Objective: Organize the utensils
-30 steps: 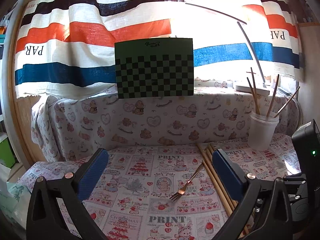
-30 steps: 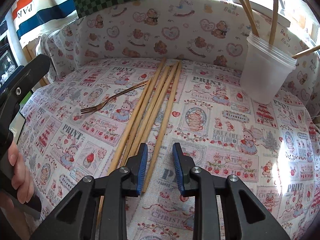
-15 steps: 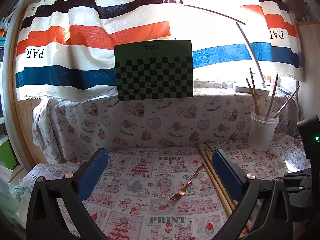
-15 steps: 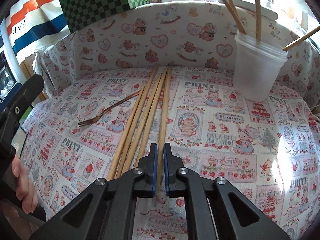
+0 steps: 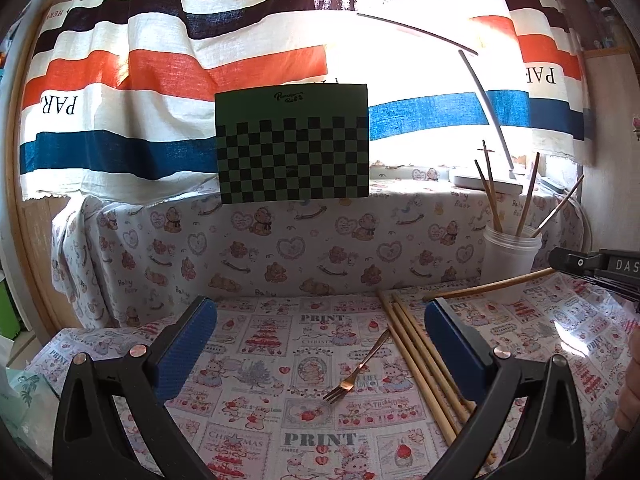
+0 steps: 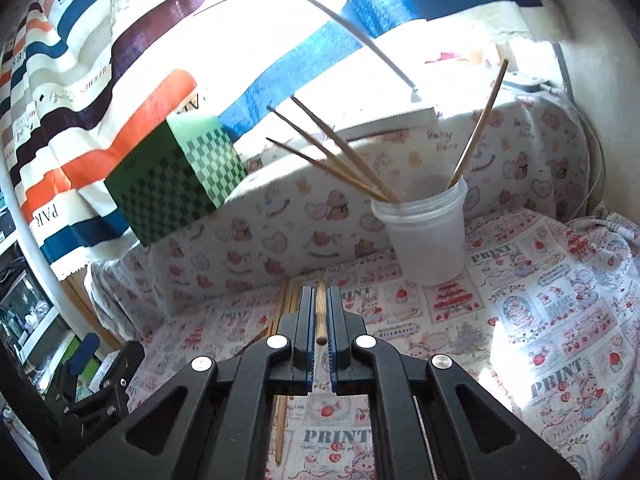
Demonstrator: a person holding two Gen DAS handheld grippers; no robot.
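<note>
In the right wrist view, one chopstick (image 6: 320, 308) is being clamped between the closed blue pads of the right gripper (image 6: 320, 300) at the lower centre of the frame; only a short piece of it is being seen between the jaws, with its round end toward the camera, and the far part is being hidden by the pads. In the left wrist view the same chopstick (image 5: 492, 285) is being shown at the right, lifted off the cloth and running toward the right edge, where the right gripper (image 5: 600, 270) is being cut off by the frame, so its jaws cannot be made out there. The left gripper (image 5: 320, 312) is being held with its jaws wide apart and nothing between them; its lower part is being cut off by the bottom edge. The remaining chopsticks (image 5: 416, 352) are lying side by side on the patterned tablecloth (image 5: 256, 364) at the lower right, and their near ends are being covered by the right finger (image 5: 452, 348) of the left gripper. A small fork (image 5: 356, 372) is lying just beside them, to the left. The translucent cup (image 6: 424, 236) is standing upright at the centre right near the back, with several chopsticks leaning in it; its contents are hard to see through the wall. A part of a hand (image 5: 630, 384) is being seen at the right edge, mostly cut off.
</note>
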